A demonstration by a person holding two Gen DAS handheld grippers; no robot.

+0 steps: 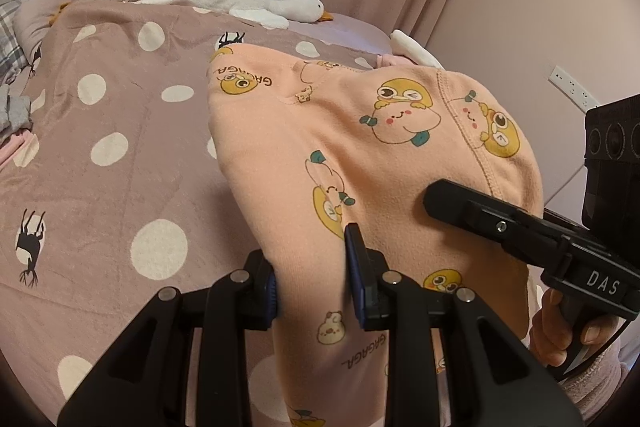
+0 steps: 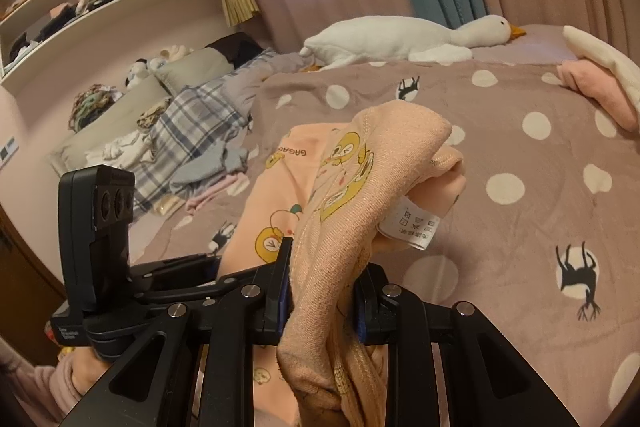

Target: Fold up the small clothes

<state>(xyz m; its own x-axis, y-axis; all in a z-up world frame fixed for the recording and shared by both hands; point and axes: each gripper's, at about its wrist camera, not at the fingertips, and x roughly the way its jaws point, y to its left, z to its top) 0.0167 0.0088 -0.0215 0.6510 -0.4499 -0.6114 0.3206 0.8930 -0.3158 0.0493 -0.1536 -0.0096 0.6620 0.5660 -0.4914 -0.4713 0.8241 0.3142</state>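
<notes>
Mauve fleece with white polka dots covers the bed (image 1: 112, 155) below me. On it lies a white plush goose (image 2: 400, 37), near the curtains. Between my two tools hangs the peach cartoon-print garment (image 1: 340, 147), lifted above the bed. My left gripper (image 1: 314, 291) has its jaws closed on one bunched fold of it; my right gripper (image 2: 320, 303) pinches another thick fold, beside the white care label (image 2: 412, 225).
</notes>
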